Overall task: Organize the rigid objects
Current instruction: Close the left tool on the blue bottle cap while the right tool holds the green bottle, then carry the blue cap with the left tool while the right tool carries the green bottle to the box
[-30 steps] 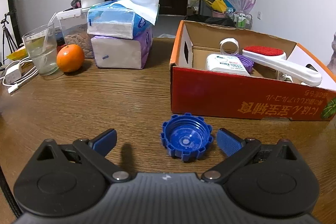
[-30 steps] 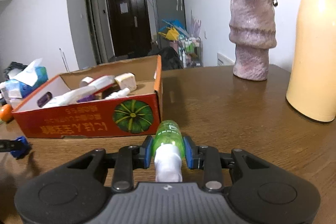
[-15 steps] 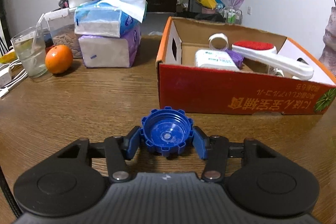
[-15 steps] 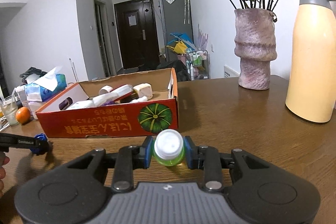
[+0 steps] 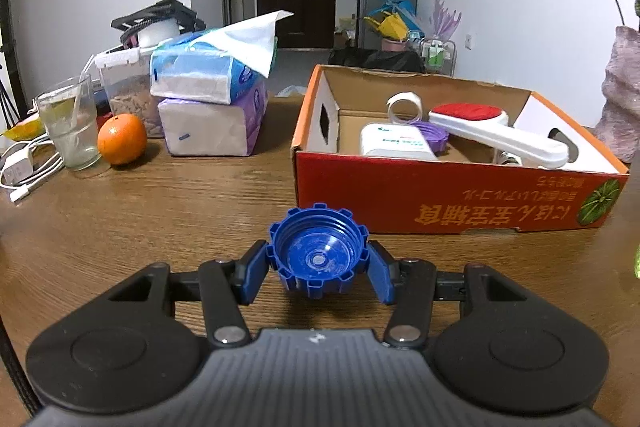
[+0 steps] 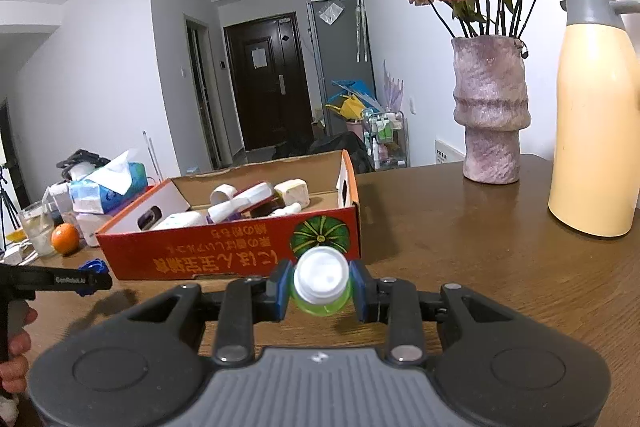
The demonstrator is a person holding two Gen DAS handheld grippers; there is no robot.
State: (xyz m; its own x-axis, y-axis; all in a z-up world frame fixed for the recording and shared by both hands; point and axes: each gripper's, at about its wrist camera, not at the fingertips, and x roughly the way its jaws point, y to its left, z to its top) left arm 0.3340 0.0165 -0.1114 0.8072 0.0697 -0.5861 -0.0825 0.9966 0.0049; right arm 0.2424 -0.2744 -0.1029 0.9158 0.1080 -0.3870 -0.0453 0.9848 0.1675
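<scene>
Cap (image 5: 318, 255), blue and notched, sits low in the centre of the left wrist frame, clamped between the blue fingers (image 5: 253, 277) of the left gripper (image 5: 318, 273), open side toward the camera, above the wooden counter (image 5: 160, 211). Just beyond it, right of centre, stands the red box (image 5: 456, 205), holding a white lint brush (image 5: 498, 137) with a red pad, a tape roll (image 5: 405, 106), a white pack (image 5: 396, 145) and a purple lid (image 5: 434, 133). At mid-left of that frame are stacked tissue packs (image 5: 212, 107), an orange (image 5: 122, 139) and a glass (image 5: 70, 125) touching it. In the right wrist frame the right gripper (image 6: 321, 289) is closed on a green bottle (image 6: 321, 285), its white cap facing the camera, low in the centre and held above the counter, in front of the box's near right corner. The vase (image 6: 491, 111) of dried roses and a cream flask (image 6: 596, 115) stand at the right of that frame, well apart from the box. The left gripper with the cap appears at that frame's lower left edge, near the box's left end.
</scene>
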